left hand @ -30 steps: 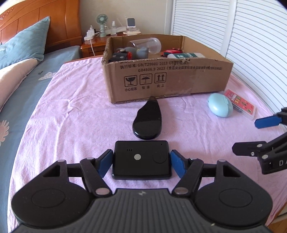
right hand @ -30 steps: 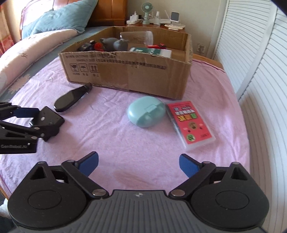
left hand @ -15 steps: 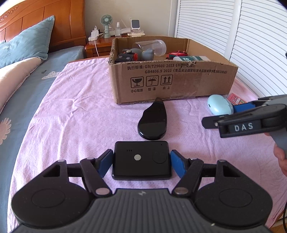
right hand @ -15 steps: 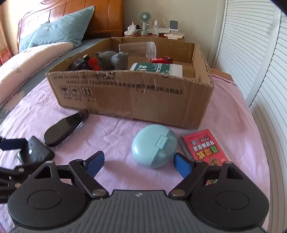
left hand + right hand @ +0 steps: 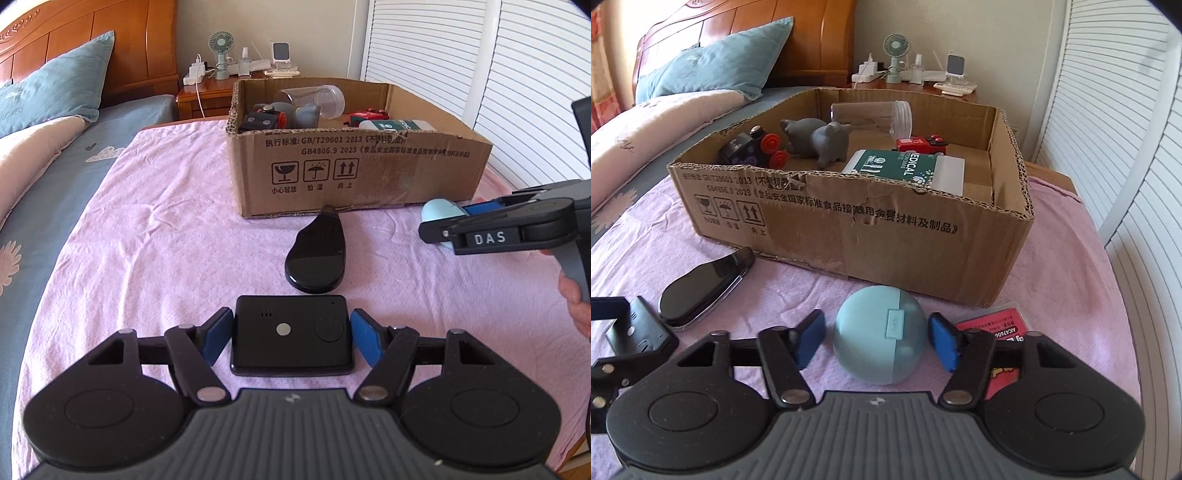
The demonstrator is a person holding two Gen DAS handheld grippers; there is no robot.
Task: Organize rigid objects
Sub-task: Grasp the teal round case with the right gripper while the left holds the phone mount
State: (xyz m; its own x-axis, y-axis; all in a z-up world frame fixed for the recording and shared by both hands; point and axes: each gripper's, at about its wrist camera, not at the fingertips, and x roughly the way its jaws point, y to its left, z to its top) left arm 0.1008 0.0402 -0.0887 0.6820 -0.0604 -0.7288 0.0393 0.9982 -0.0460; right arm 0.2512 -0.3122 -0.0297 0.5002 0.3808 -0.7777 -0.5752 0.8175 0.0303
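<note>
Rigid objs on pink bedcover point(image 5: 147, 236): black flat device point(image 5: 291, 338) lies betw the left gripper point(image 5: 291, 339) pads, blue pads point(image 5: 218, 338) touching its short sides, so L is clamped on it. Black oval case point(image 5: 316, 258) just ahead of L gripper, then cardboard box point(image 5: 354, 173) beyond. Right gripper point(image 5: 877, 339) jaws just been closing round the light-blue round case point(image 5: 881, 345); R pad point(image 5: 943, 339) at its side, L pad point(image 5: 809, 339) shows a thin gap, so grip not sure. Red card pack point(image 5: 997, 325) just to R of that gripper, partly under its finger. Box ahead holds grey toy animal point(image 5: 820, 138), toy train point(image 5: 753, 147), green-white carton point(image 5: 905, 170), clear jar point(image 5: 871, 116).
</note>
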